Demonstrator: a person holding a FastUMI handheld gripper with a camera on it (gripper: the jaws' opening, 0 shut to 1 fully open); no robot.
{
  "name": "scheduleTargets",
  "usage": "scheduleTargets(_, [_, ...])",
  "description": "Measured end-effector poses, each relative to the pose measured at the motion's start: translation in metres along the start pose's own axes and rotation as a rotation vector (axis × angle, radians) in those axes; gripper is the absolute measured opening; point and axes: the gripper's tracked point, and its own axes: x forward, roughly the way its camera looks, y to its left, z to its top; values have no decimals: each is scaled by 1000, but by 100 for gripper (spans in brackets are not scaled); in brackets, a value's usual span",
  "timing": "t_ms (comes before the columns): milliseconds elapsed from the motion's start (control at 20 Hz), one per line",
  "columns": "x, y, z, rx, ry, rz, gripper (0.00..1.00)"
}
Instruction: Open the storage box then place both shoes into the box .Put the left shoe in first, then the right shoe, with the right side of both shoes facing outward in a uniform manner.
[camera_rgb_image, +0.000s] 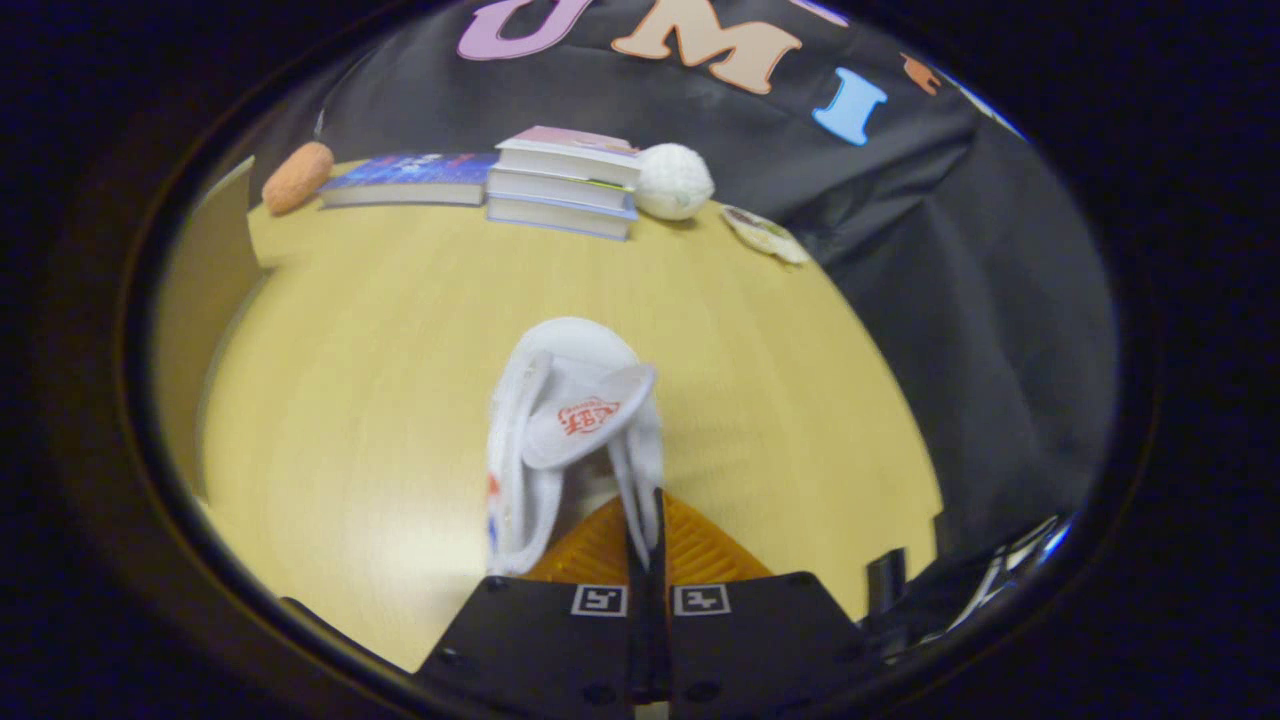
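Gripper view: claw (648, 560) is clenched on the shoe (573, 430), both fingers nearly together and pinching the thin rear edge of the white slipper, which hangs just ahead of them above the desk (380, 340). Toe points away from the claw, strap with red logo faces up. No box visible, so I cannot tell how far the carry has to go. Risks: grip is on a narrow strip of soft fabric, so the shoe may slip out or swing and twist, ending with the wrong side outward. Books (565, 182) and a white ball (674, 181) sit well beyond, no collision threat.
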Motion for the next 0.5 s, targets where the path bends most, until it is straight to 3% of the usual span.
scheduleTargets(250, [-18, 1, 20, -1, -6, -95, 3])
scheduleTargets(500, [-53, 16, 69, -4, -49, -193, 2])
